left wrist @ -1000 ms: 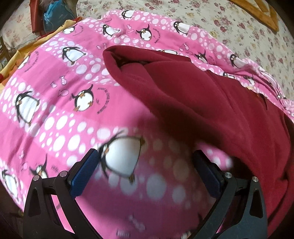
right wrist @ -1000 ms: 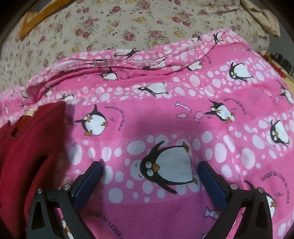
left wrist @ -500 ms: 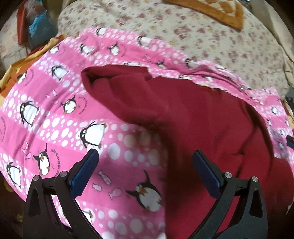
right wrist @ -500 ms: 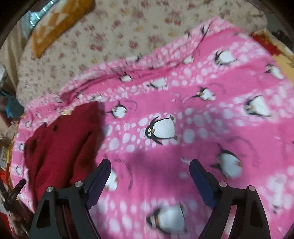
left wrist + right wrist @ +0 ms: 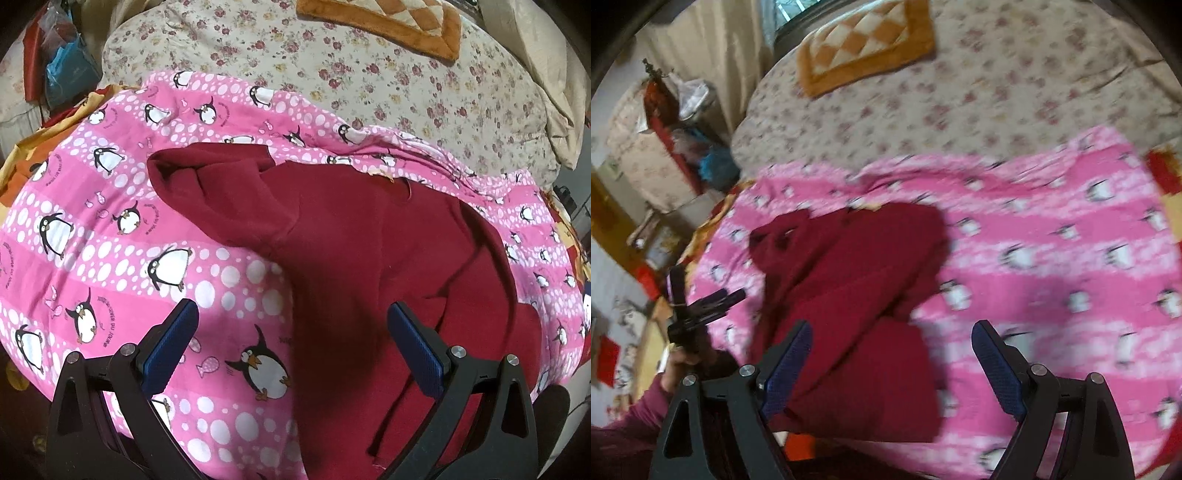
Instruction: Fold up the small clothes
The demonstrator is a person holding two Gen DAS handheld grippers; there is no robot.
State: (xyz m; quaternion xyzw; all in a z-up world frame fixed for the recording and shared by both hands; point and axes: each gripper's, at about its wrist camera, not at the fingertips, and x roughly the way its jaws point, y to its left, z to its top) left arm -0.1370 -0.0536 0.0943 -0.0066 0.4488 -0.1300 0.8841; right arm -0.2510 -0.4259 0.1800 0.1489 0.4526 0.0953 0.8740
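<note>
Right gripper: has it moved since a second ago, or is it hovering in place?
Yes. The right gripper has pulled up and back from the pink penguin blanket; penguins look smaller, and the red garment now sits between its fingers.

A dark red fleece garment (image 5: pixel 351 251) lies spread on a pink penguin-print blanket (image 5: pixel 110 206), toward the blanket's near edge. The blanket lies on a cream floral bedspread (image 5: pixel 406 85), which stretches away behind it. Farther back on the bedspread rests an orange checked plush cushion (image 5: pixel 388 26). In the right wrist view the left gripper (image 5: pixel 701 306) sits left of the garment, over the blanket's left edge. A blue plastic bag (image 5: pixel 66 70) lies beyond the bed's far left corner.
</note>
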